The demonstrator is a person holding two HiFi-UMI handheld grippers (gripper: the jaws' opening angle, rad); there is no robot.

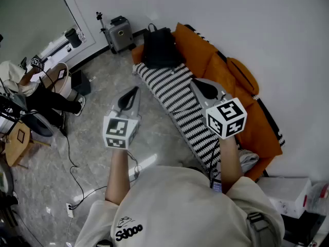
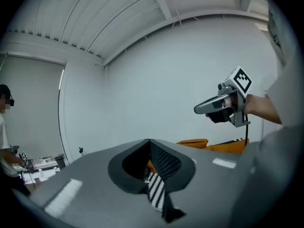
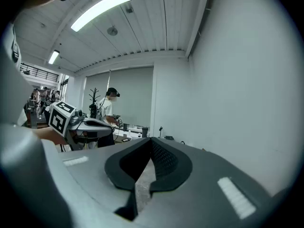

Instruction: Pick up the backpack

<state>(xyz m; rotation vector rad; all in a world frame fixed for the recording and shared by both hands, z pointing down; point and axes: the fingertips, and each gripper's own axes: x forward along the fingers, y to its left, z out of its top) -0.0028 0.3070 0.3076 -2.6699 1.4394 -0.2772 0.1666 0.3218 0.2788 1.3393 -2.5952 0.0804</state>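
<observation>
Backpack (image 1: 160, 48), black: found on the far end of the orange sofa (image 1: 241, 78), beyond a striped cover (image 1: 177, 99); untouched, well apart from both tools. Left gripper (image 1: 134, 90): held in mid-air over the floor (image 1: 92, 138), jaws pressed together, empty. Right gripper (image 1: 195, 82): raised over the striped cover, jaws likewise closed, empty. Task judged barely begun: approach, opening, grasp and lift all outstanding.

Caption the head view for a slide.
Shut and empty, the left gripper and the right gripper point toward the black backpack at the far end of the orange sofa.
</observation>
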